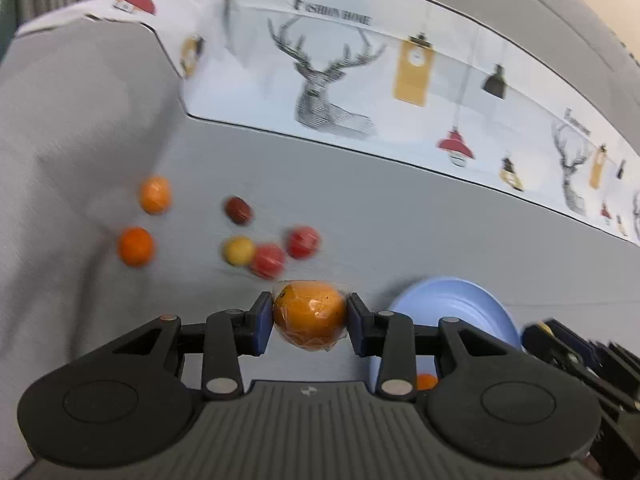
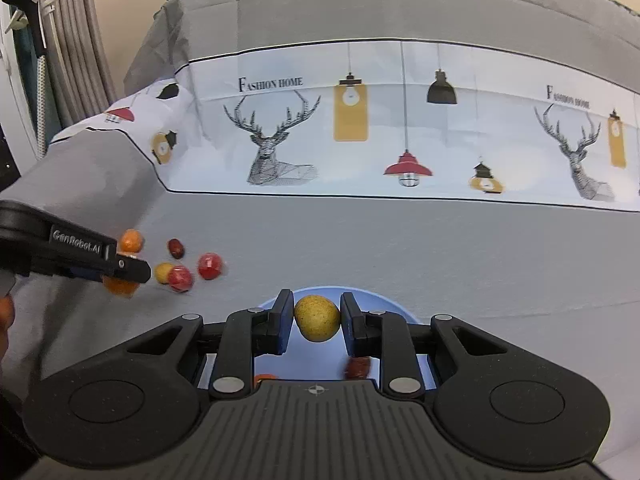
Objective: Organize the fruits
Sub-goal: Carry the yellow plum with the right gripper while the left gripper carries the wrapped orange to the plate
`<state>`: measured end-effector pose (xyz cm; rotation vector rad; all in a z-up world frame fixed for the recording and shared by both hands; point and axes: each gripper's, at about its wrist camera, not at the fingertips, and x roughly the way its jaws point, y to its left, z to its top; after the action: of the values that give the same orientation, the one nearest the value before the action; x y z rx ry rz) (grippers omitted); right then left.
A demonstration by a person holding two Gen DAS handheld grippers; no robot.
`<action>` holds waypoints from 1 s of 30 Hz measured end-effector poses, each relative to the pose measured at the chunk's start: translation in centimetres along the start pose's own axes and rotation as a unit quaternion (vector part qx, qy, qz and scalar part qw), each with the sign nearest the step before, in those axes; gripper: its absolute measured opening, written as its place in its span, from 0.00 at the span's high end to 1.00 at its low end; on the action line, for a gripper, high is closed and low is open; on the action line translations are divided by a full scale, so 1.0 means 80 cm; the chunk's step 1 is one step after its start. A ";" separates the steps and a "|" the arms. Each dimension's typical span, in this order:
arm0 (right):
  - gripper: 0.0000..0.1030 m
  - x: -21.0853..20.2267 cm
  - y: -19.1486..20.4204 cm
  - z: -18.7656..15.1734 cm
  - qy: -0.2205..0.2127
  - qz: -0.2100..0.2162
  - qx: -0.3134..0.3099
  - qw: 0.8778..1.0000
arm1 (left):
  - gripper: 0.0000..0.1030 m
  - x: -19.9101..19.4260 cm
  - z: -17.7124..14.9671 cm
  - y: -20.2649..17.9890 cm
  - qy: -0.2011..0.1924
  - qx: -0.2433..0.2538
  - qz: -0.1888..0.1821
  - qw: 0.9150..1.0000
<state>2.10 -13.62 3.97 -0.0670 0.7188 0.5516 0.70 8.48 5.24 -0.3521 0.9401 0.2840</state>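
Note:
My left gripper (image 1: 310, 316) is shut on a plastic-wrapped orange (image 1: 310, 314), held above the grey cloth left of the blue bowl (image 1: 460, 304). My right gripper (image 2: 317, 318) is shut on a yellow speckled fruit (image 2: 317, 317), held over the blue bowl (image 2: 394, 307). The bowl holds a small orange fruit (image 2: 264, 377) and a dark red fruit (image 2: 358, 366). Loose fruits lie on the cloth to the left: two oranges (image 1: 155, 195) (image 1: 135, 246), a dark red one (image 1: 239, 210), a yellow one (image 1: 239, 251) and two red ones (image 1: 267, 260) (image 1: 303, 242).
A grey cloth (image 2: 440, 256) covers the surface. Behind it rises a white printed band with deer and lamps (image 2: 360, 140). The left gripper also shows in the right wrist view (image 2: 120, 266), over the loose fruits. Curtains (image 2: 72, 40) hang at far left.

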 end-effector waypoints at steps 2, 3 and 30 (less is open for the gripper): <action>0.74 0.001 -0.007 -0.001 0.003 -0.005 0.003 1.000 | 0.59 0.012 -0.017 -0.008 0.016 0.016 -0.007 1.000; 0.74 0.002 -0.010 -0.002 0.004 -0.006 0.004 1.000 | 0.59 0.018 -0.019 -0.010 0.033 0.015 -0.007 0.999; 0.74 0.029 -0.011 -0.009 0.033 -0.002 -0.006 0.999 | 0.59 0.066 -0.021 -0.048 0.069 0.056 -0.027 0.996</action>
<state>3.53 -13.51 1.80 -0.0991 0.7793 0.5518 3.91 4.74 0.65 -0.2970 1.0766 0.1580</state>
